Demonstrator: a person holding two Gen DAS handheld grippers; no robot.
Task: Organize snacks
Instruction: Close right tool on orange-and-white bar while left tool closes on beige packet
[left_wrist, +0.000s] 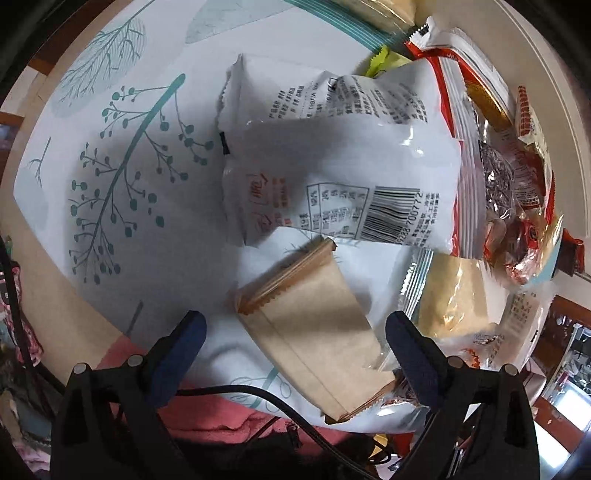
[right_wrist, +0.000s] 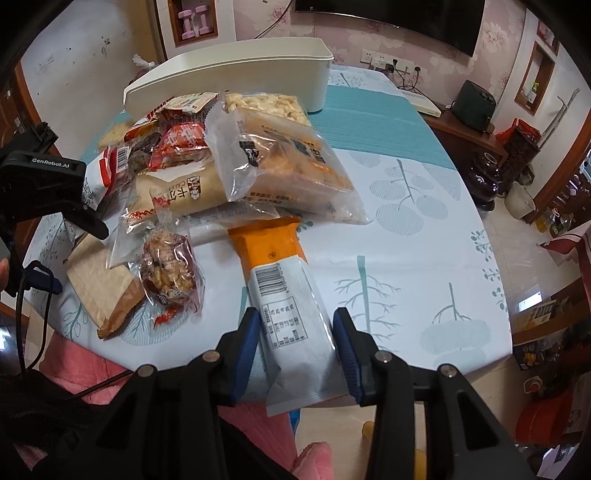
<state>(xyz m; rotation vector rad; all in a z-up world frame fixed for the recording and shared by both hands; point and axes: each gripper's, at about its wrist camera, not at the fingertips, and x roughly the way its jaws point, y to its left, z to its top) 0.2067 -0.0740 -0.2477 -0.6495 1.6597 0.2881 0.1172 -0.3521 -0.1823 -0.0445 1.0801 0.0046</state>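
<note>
Near the table's (right_wrist: 424, 266) front edge, the right gripper (right_wrist: 295, 341) clasps an orange-white packet (right_wrist: 291, 317) bound for the bin (right_wrist: 236, 79), while the left gripper (left_wrist: 295, 332) hangs wide open over a brown packet (left_wrist: 314, 332), likely the next pick.

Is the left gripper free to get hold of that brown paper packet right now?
Probably yes. The left gripper stands wide open right above the brown paper packet, which lies on top with nothing covering it, only other snacks beside it.

Snack pile (right_wrist: 221, 147) heaped just before white bin (right_wrist: 236, 74). Orange-and-white packet (right_wrist: 288, 306) lies flat, nearer than the pile; brown paper packet (left_wrist: 314, 332) at the pile's near-left edge.
</note>
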